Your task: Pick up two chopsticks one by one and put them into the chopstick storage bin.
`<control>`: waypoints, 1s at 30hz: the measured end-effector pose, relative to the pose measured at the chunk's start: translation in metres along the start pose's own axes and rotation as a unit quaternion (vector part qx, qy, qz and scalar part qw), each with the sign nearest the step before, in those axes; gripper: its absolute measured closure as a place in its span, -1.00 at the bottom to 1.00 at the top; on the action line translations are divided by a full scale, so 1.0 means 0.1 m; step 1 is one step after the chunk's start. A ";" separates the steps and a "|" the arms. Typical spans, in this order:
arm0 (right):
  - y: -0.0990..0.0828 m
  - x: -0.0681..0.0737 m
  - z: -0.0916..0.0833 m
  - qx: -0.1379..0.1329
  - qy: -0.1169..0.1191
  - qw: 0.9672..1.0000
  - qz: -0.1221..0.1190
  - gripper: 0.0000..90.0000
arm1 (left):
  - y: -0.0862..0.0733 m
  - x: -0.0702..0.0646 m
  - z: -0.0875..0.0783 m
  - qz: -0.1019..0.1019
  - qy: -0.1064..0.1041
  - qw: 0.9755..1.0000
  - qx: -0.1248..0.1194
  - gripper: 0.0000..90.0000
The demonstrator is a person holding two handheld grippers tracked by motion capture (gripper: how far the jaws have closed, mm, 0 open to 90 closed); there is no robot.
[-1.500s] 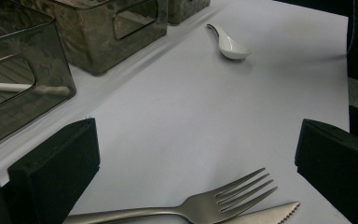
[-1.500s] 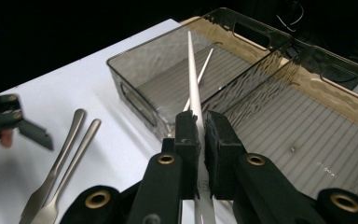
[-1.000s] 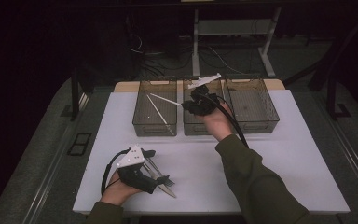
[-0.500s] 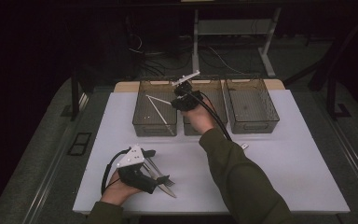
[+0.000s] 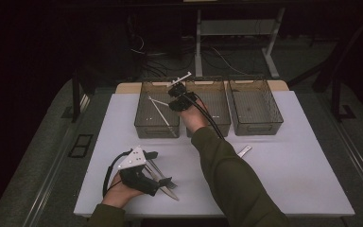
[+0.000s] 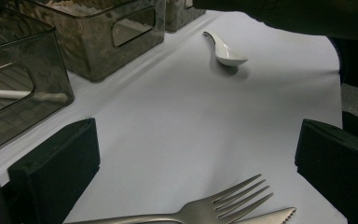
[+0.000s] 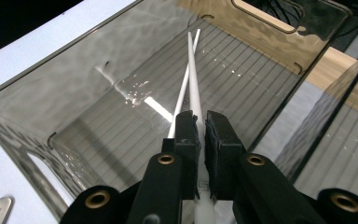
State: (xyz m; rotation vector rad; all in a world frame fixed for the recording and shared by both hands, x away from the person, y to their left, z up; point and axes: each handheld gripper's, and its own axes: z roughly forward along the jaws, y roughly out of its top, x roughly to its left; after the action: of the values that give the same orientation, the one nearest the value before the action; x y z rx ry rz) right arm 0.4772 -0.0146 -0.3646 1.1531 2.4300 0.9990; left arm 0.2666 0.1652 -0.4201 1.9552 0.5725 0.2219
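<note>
Three clear bins stand in a row at the far edge of the white table (image 5: 312, 189). At the near left, the left gripper (image 5: 163, 182) rests low on the table with its jaws spread wide and nothing between them. A metal fork (image 6: 205, 210) and a serrated knife (image 6: 270, 215) lie just ahead of those jaws, their long axes running roughly across the left gripper view. Farther out on the mat lies a white spoon (image 6: 223, 49), well apart from either hand.

Moving right, the left bin (image 5: 157, 111) holds one white chopstick (image 5: 162, 112) lying slantwise on its ribbed floor. Above that bin hangs the right gripper (image 7: 201, 130), its jaws clamped on a second white chopstick (image 7: 192, 74). In the right gripper view this held stick runs straight out from the jaws along the gripper's own line, over the bin's floor and crossing the resting one; whether the two touch is hard to tell. The release likely turns on that alignment: the stick's length already lies within the bin's walls. The middle bin (image 5: 220, 125) and right bin (image 5: 257, 125) stand beside it.
</note>
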 end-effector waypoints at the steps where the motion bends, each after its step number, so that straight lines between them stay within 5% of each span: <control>1: 0.01 0.01 0.02 0.001 -0.001 1.000 0.002 0.86 | 0.00 0.00 0.00 0.000 0.000 1.000 0.000 -1.00; 14: 0.03 0.10 0.19 0.023 0.005 1.000 0.000 0.85 | 0.00 0.00 0.00 0.000 -0.001 1.000 -0.001 -1.00; 19: 0.02 0.13 0.23 0.030 0.032 0.999 -0.008 0.79 | 0.01 0.00 0.00 0.001 -0.002 1.000 -0.001 -1.00; 30: 0.01 0.12 0.02 0.008 0.063 0.998 -0.012 0.39 | 0.00 0.01 -0.01 0.001 -0.001 1.000 0.000 -1.00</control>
State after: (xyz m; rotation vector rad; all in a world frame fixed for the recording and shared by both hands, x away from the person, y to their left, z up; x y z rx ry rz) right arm 0.4713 -0.0043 -0.3644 1.0932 2.5459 1.0773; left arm 0.2670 0.1662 -0.4197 1.9550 0.5698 0.2215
